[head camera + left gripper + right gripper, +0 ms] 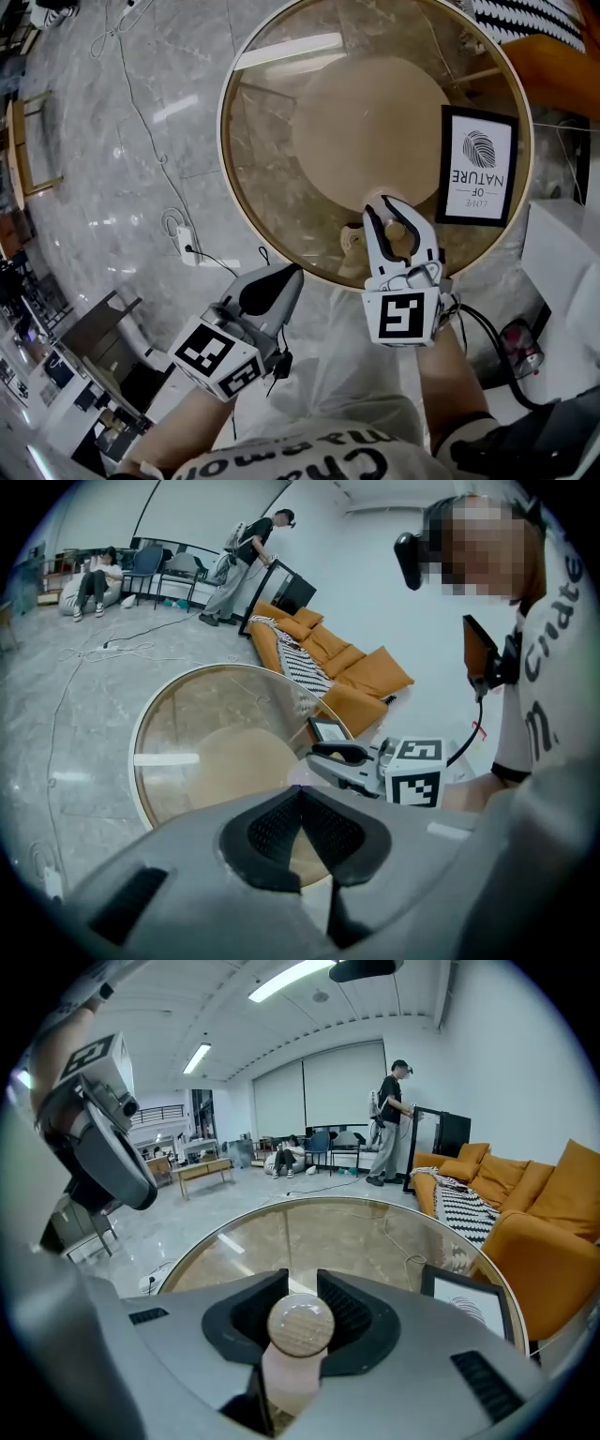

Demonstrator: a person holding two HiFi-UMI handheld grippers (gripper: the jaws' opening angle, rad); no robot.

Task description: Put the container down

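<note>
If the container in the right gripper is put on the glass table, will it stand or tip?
The container looks narrow under a round wooden cap, so it could tip if set down tilted, then roll. It seems small and probably light, fitting between the fingers. The glass table looks smooth, so it may slide.

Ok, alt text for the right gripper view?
The right gripper is shut on a small container with a round wooden lid, over a round glass table. A framed print sits on the table at right; the left gripper shows upper left.
</note>
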